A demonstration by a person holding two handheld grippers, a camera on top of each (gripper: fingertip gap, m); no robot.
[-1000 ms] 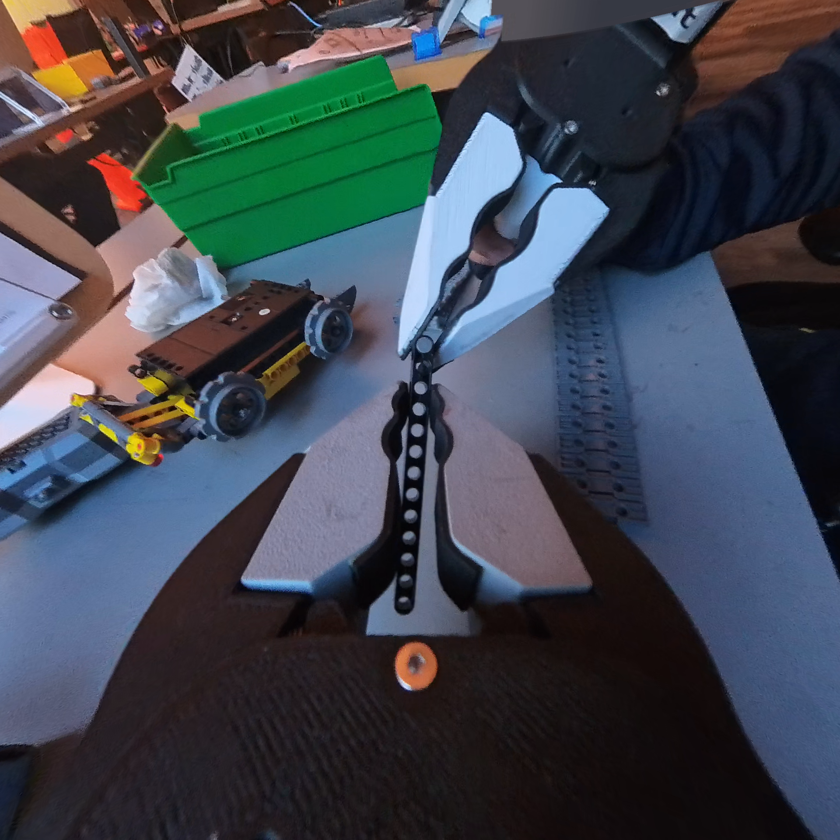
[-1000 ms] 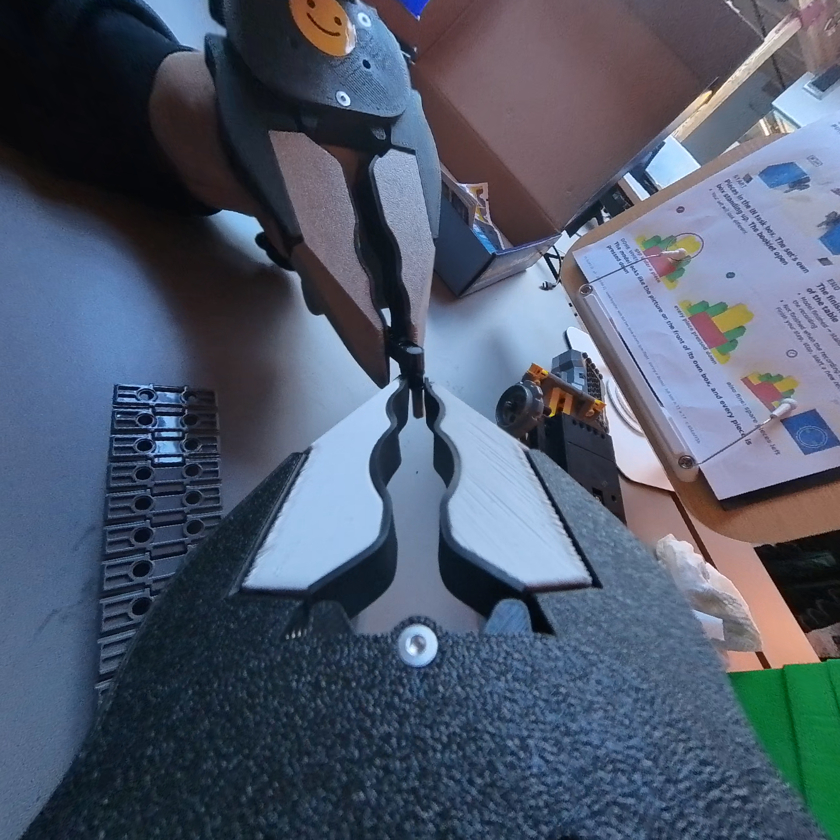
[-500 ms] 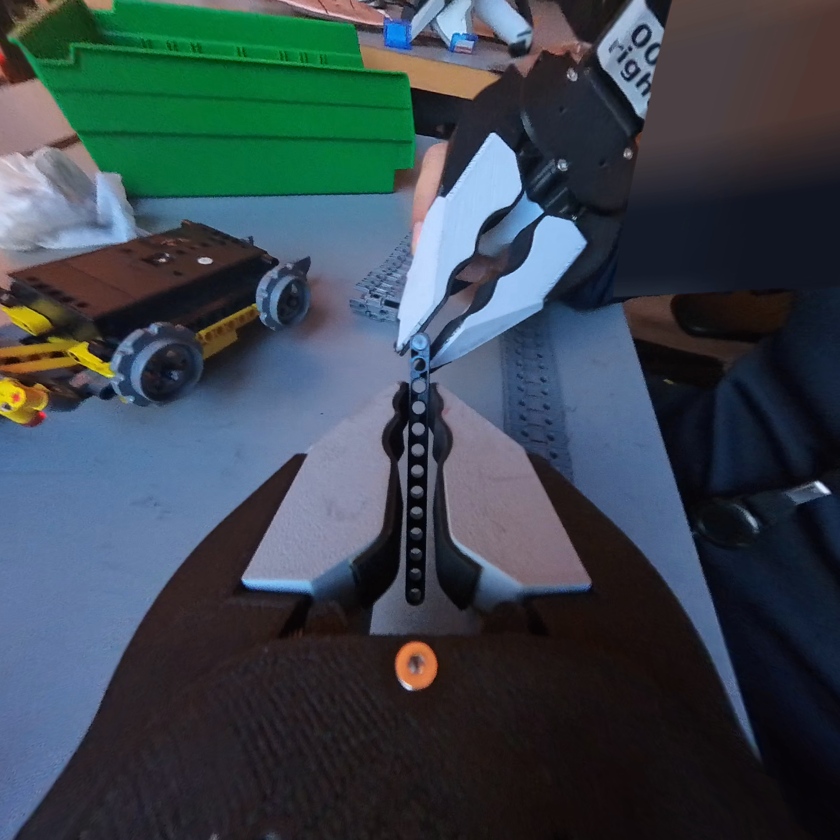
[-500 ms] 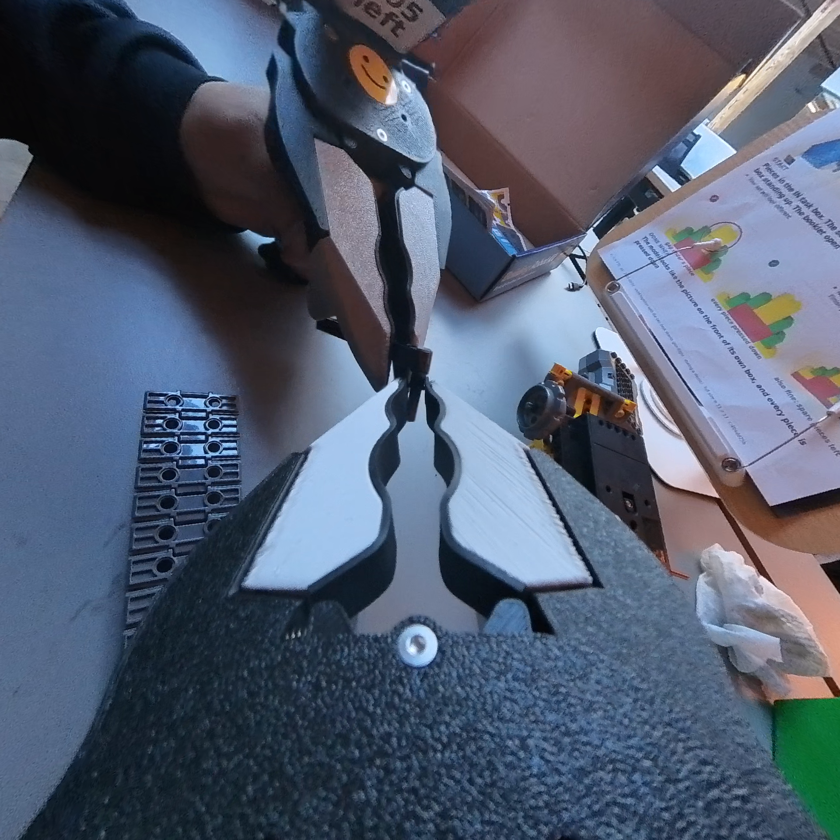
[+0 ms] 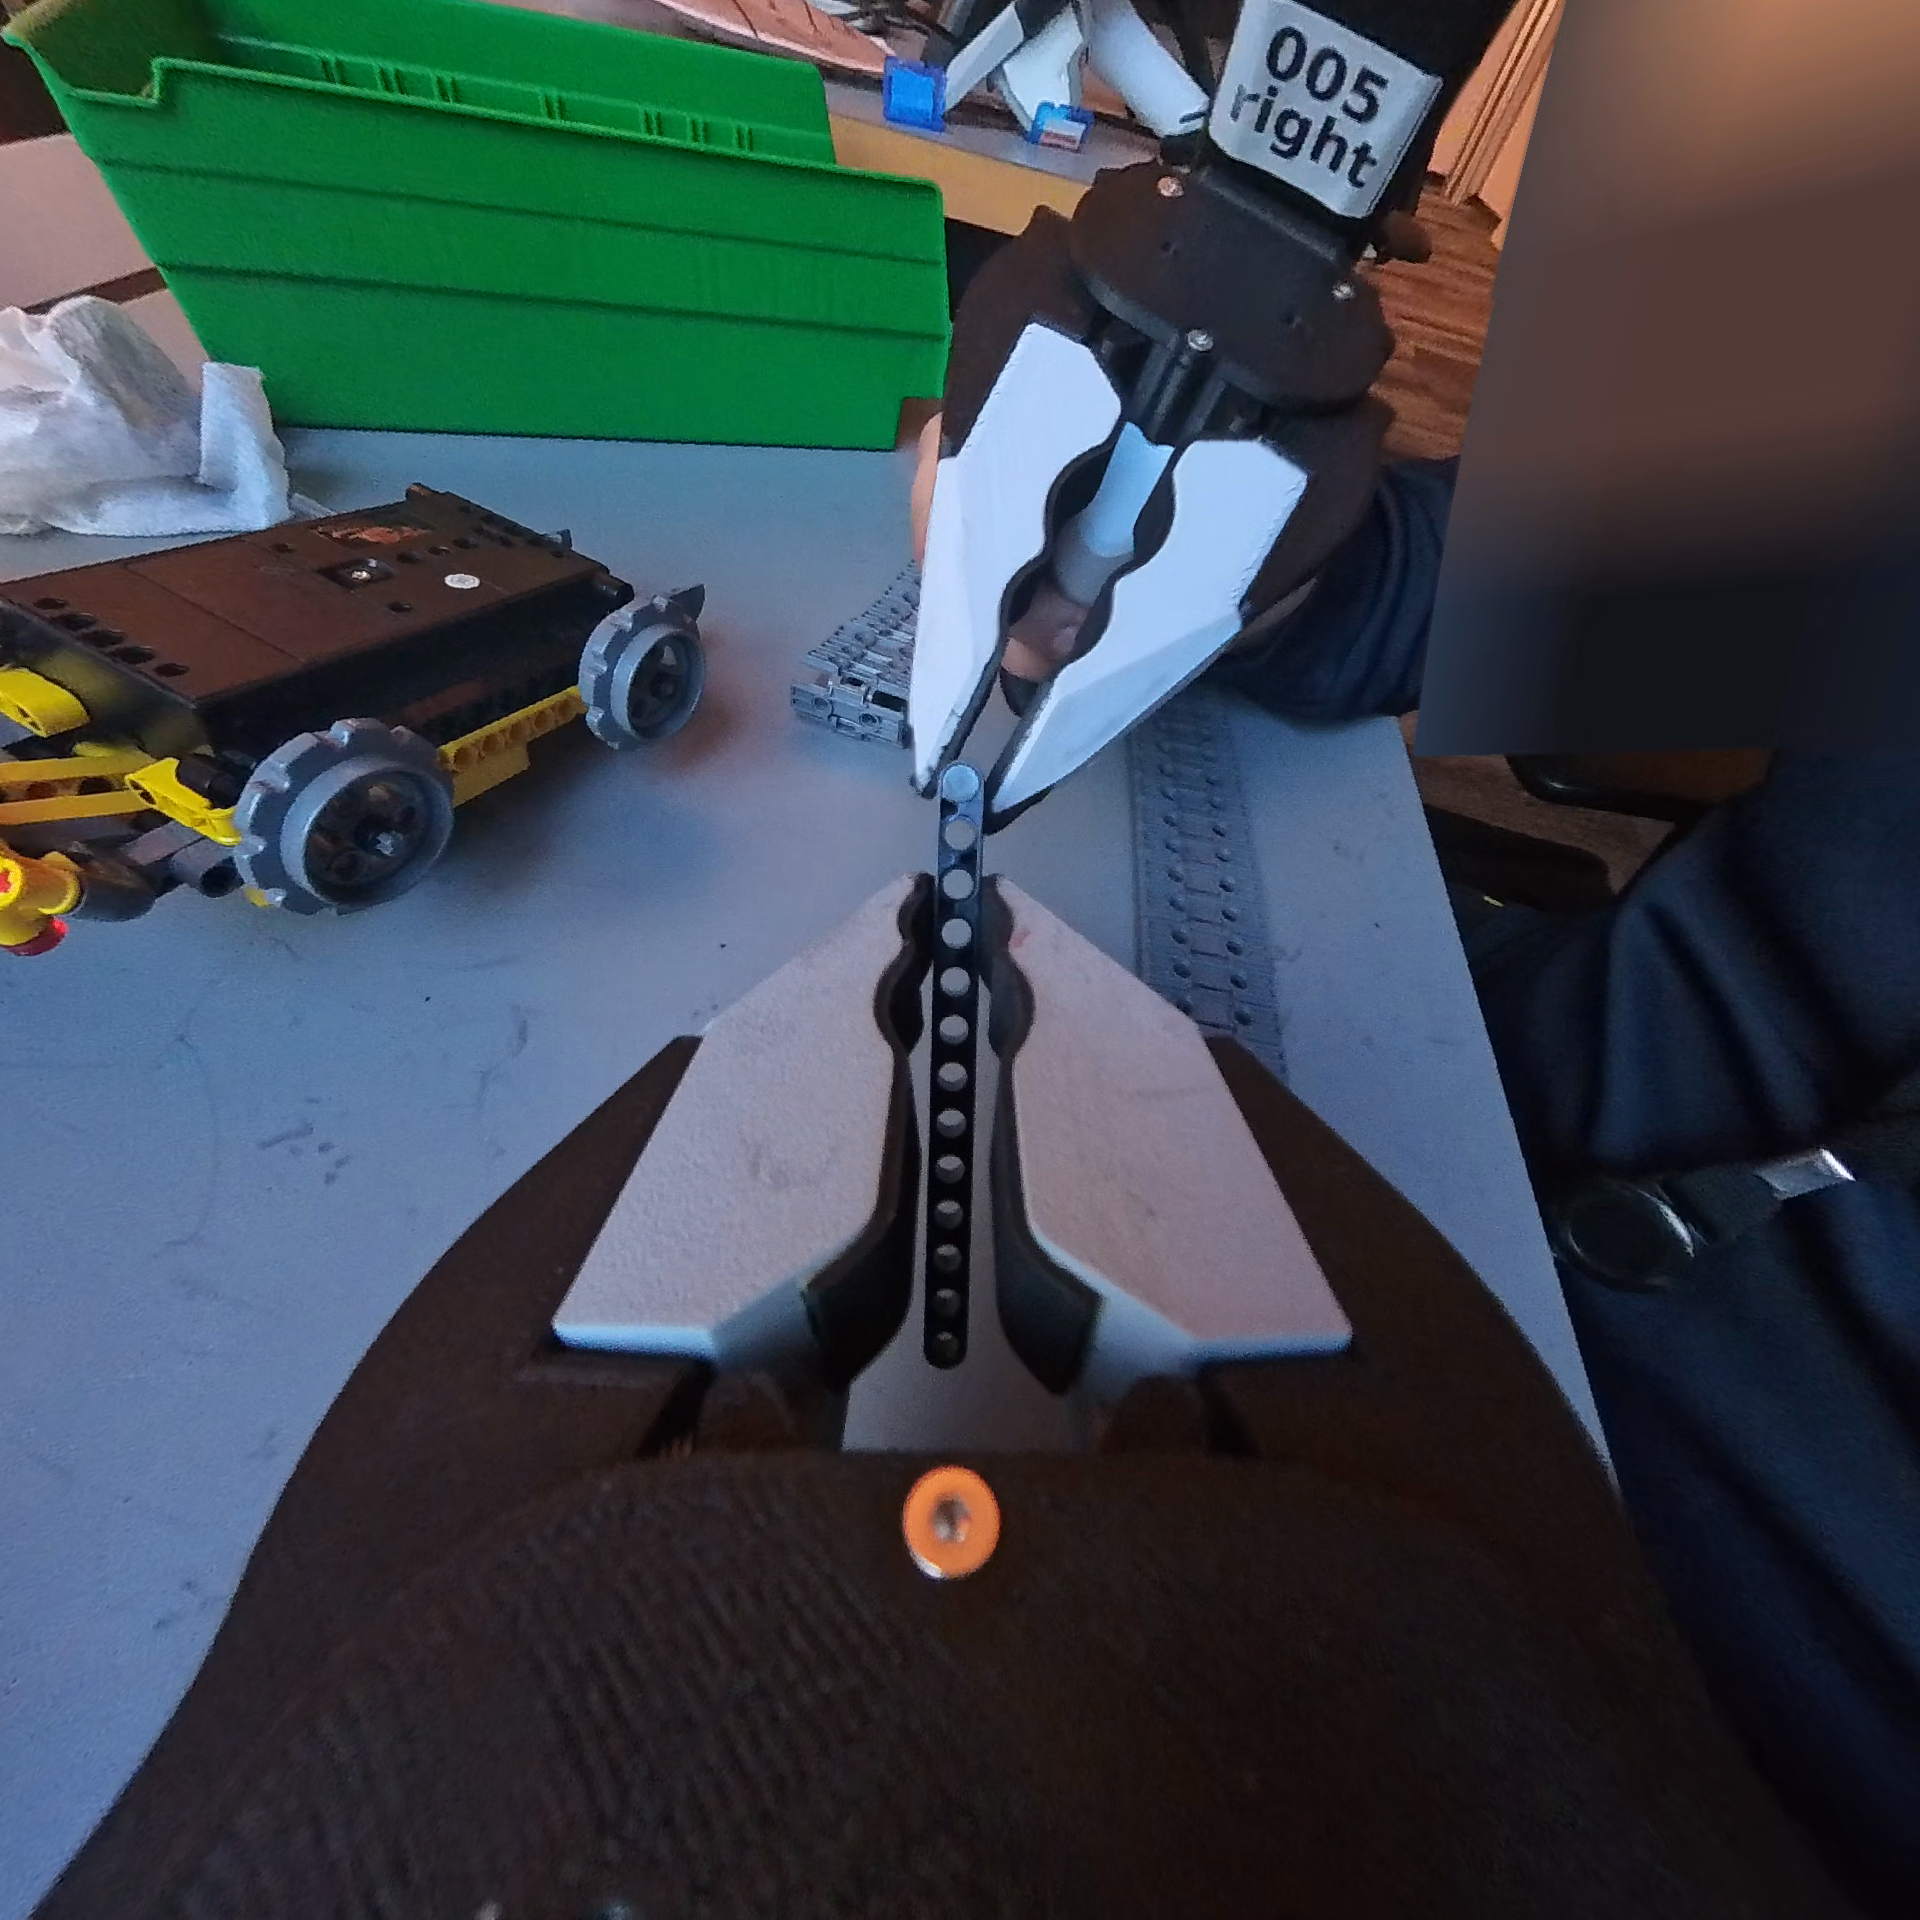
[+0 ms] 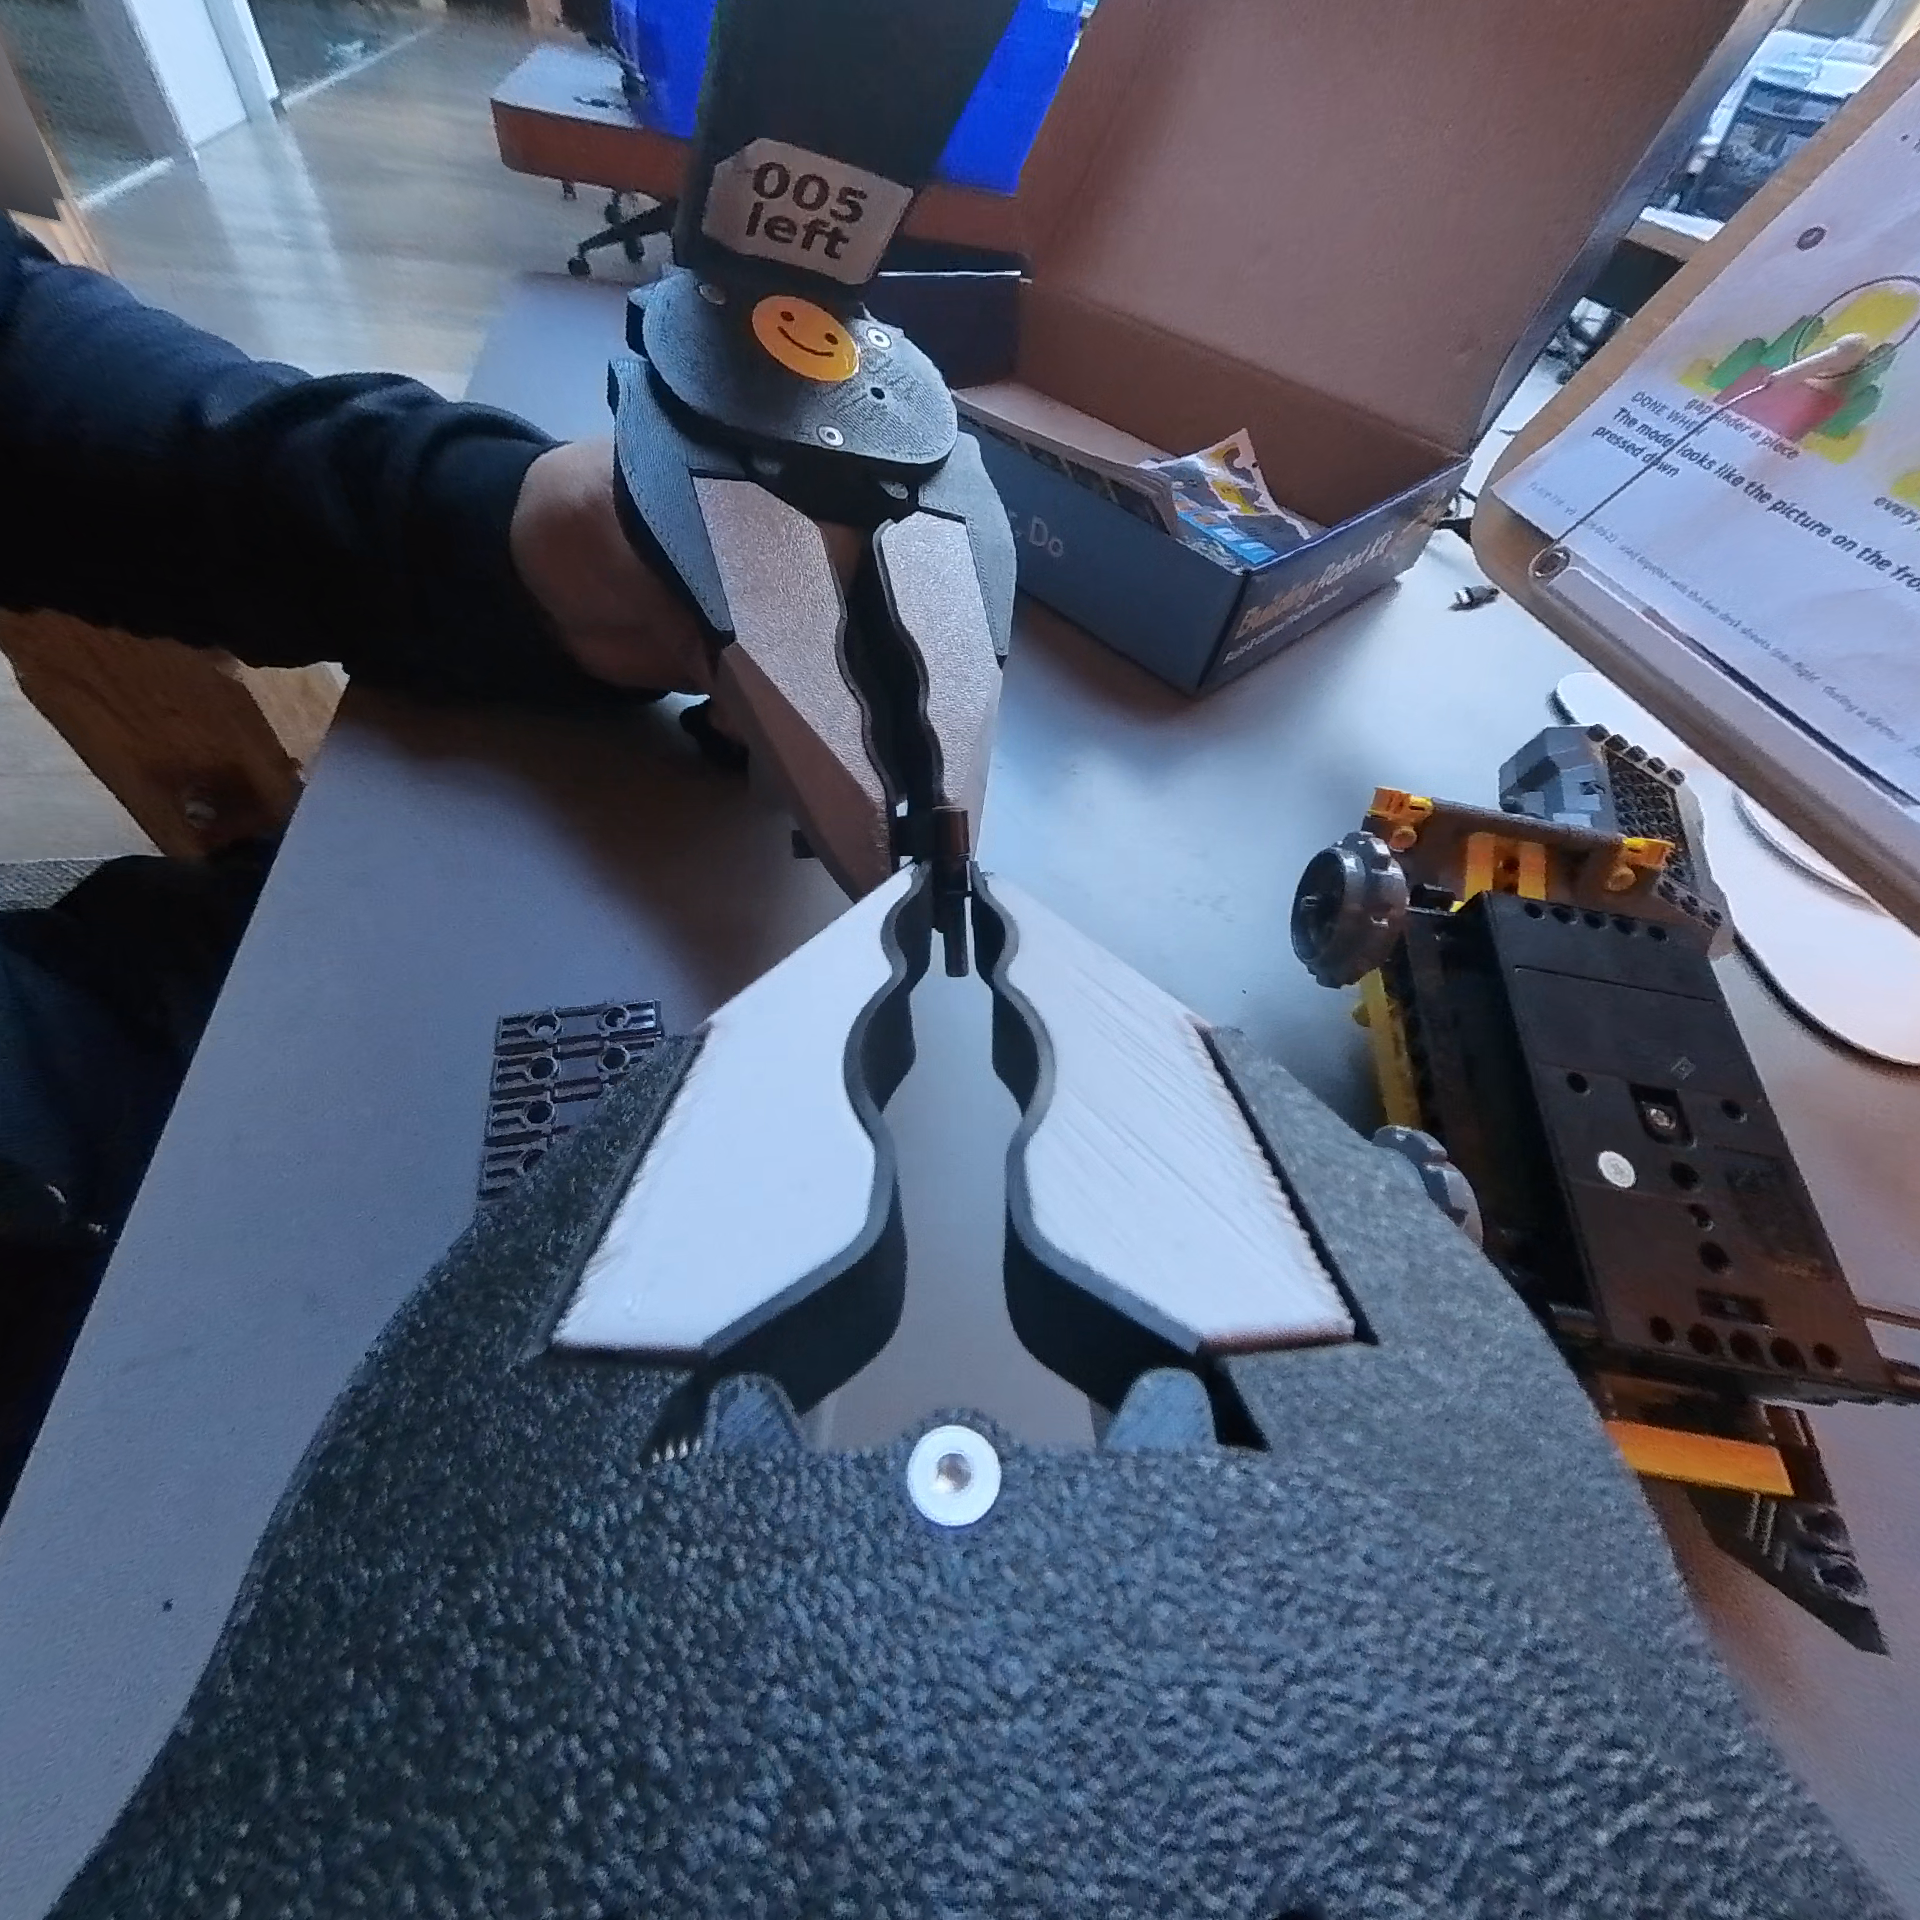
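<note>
My left gripper (image 5: 954, 883) clamps a long black perforated plastic beam (image 5: 951, 1091); my right gripper (image 6: 945, 883) pinches a small dark pin (image 6: 951, 914) at the beam's far end, not visibly seated.

Grey table (image 5: 312, 1143), wooden floor (image 6: 343, 197), office chairs (image 6: 623, 234) behind, perhaps daylight.

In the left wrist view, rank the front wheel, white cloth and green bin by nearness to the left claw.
1. Front wheel, left of the left claw.
2. White cloth, far left, behind the vehicle.
3. Green bin, at the back.
</note>
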